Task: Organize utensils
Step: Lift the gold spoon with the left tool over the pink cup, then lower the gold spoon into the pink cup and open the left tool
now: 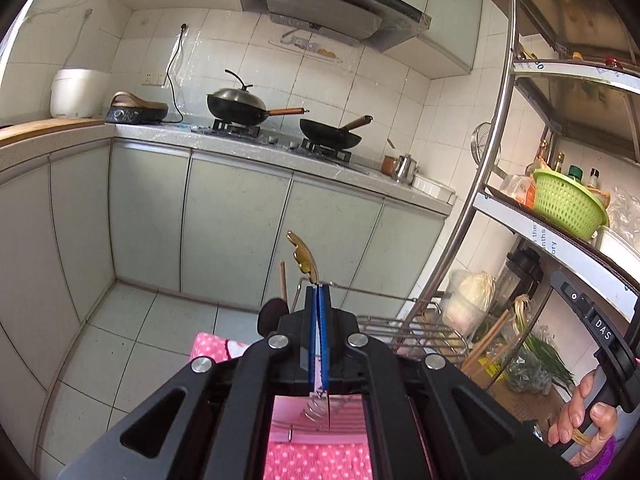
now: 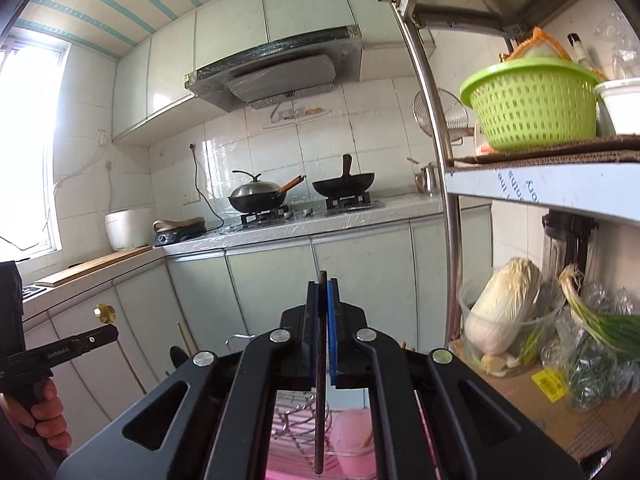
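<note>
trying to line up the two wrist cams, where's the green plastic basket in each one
Left wrist view: the green basket sits at the right edge, mid-height, on a shelf of the metal rack.
Right wrist view: the green basket is upper right, larger, on that shelf beside a white container.
Shared landmark: the lidded wok on the stove's left burner.

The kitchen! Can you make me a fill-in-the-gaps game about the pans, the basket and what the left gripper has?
1. The basket on the shelf is coloured ____.
2. On the stove, the lidded wok stands to the ____ of the open wok.
3. The left gripper is shut on a utensil whose colour is ____.

Missing words: green; left; gold
</note>
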